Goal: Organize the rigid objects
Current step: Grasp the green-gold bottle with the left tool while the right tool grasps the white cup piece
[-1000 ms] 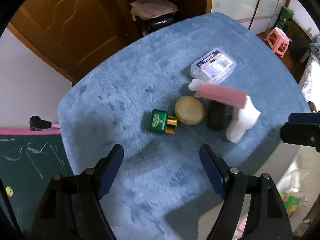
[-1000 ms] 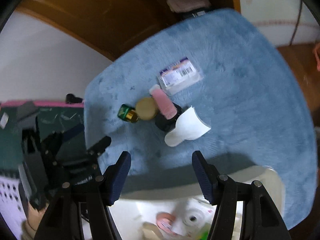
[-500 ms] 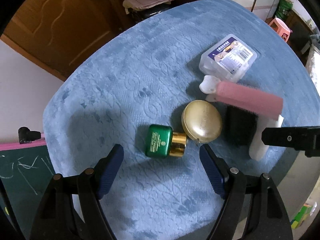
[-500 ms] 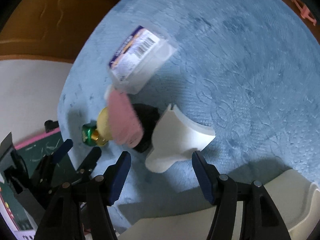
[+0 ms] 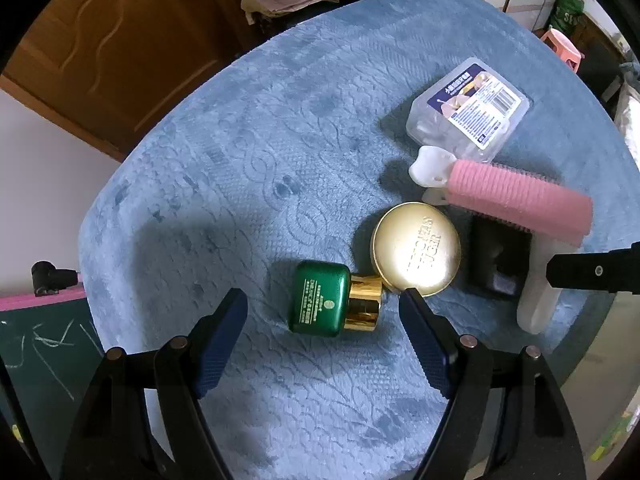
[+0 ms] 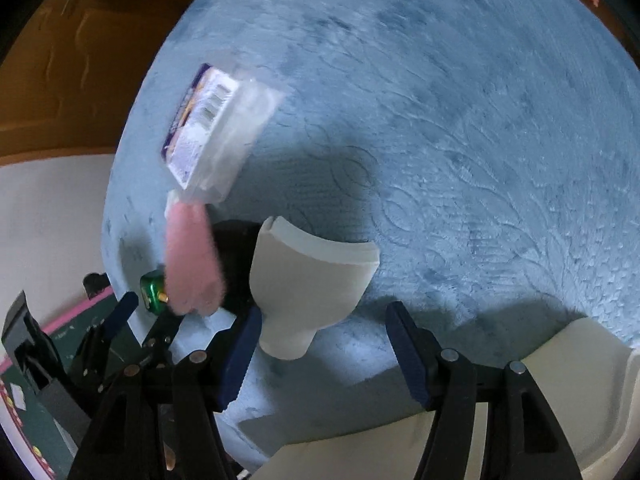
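Low in the left view, the left gripper (image 5: 322,320) hangs with jaws released around the green jar (image 5: 320,304) on the blue table (image 5: 260,160). The right gripper (image 6: 322,344), jaws opening, nears the white piece (image 6: 308,276). Each should centre before squeezing.

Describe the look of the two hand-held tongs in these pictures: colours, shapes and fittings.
Both match. The left tongs have two dark blue ribbed pads shaped like tapered paddles, mounted on glossy black branching struts joined by round silver rivets. The right tongs show the same blue pads, black linkage and silver pins. No cables, markings or sleeves are visible.
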